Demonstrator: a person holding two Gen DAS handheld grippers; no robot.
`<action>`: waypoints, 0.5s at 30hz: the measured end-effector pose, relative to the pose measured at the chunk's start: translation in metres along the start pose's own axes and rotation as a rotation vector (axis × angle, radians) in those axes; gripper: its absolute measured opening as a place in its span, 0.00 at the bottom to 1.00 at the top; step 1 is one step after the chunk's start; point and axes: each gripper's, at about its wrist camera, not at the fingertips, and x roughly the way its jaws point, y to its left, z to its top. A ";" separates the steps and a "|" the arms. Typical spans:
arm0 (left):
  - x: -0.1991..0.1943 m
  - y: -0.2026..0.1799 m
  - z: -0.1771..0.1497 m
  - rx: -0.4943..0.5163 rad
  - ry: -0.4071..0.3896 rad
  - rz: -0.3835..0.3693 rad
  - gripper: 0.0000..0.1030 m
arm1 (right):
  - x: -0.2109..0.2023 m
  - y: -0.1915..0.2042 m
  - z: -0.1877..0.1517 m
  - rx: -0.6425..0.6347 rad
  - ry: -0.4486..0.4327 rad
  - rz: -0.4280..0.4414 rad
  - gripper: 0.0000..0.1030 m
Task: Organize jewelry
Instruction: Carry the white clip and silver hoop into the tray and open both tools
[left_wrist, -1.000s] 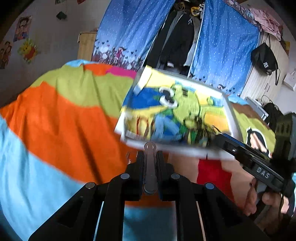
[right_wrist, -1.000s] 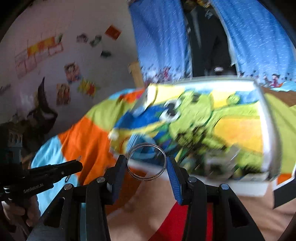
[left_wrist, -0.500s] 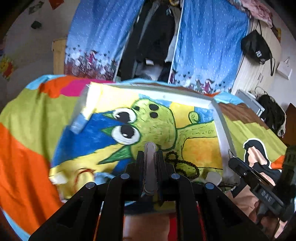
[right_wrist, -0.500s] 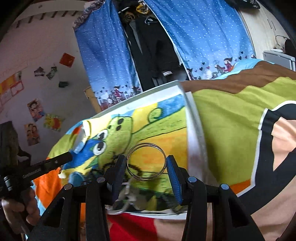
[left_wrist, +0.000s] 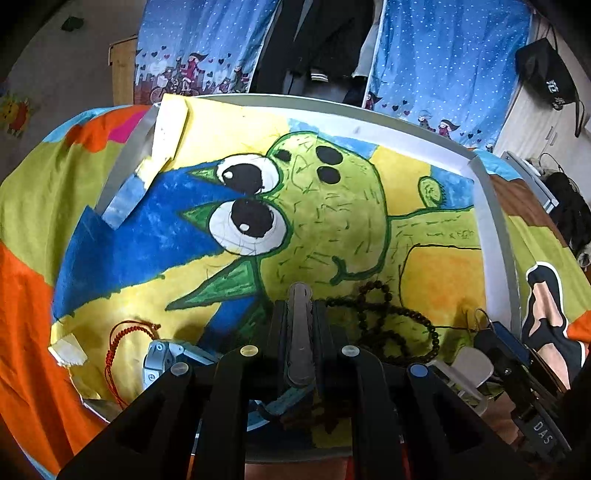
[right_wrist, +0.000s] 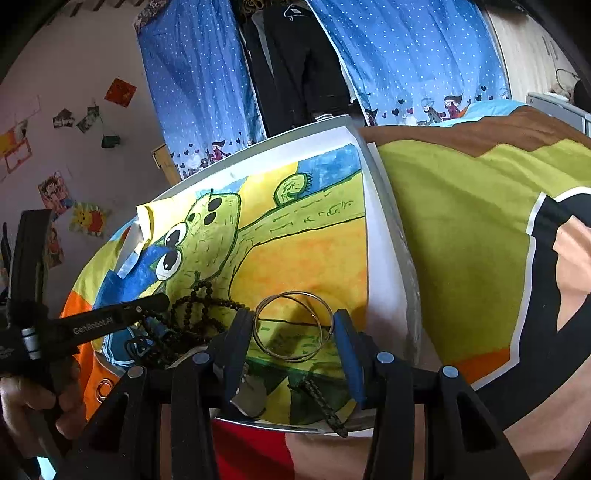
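Observation:
A white-rimmed tray (left_wrist: 495, 236) lined with a green cartoon painting lies on the bed. My left gripper (left_wrist: 300, 312) hangs over its near edge, shut on a flat grey metal strip (left_wrist: 301, 343). A dark bead necklace (left_wrist: 388, 321) lies just right of it, a red cord bracelet (left_wrist: 125, 339) and a metal watch-like piece (left_wrist: 162, 360) to the left. My right gripper (right_wrist: 293, 332) is shut on thin silver bangles (right_wrist: 291, 325) above the tray's near right part. Below it lie a dark chain (right_wrist: 325, 406) and a silver piece (right_wrist: 251, 395). The bead necklace (right_wrist: 195, 314) reaches toward the left gripper (right_wrist: 110, 321).
A bedspread (left_wrist: 33, 280) in orange, green and blue blocks surrounds the tray. Blue dotted curtains (left_wrist: 443, 62) and dark hanging clothes (left_wrist: 314, 40) stand behind the bed. A hand (right_wrist: 33, 402) holds the left tool. Pictures hang on the left wall (right_wrist: 59, 192).
Both grippers have come in over the tray, which now fills the views. The left swung right from the orange bedspread to the tray's near edge. Both grips are unchanged.

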 end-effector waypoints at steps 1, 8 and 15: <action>0.000 0.000 -0.001 -0.004 -0.002 0.002 0.10 | 0.000 0.000 0.000 -0.001 0.001 -0.001 0.43; -0.011 0.009 -0.004 -0.063 0.015 0.010 0.33 | -0.007 -0.001 0.001 0.013 -0.023 0.002 0.56; -0.064 0.015 -0.001 -0.160 -0.079 0.009 0.66 | -0.037 0.007 0.013 0.008 -0.125 0.014 0.77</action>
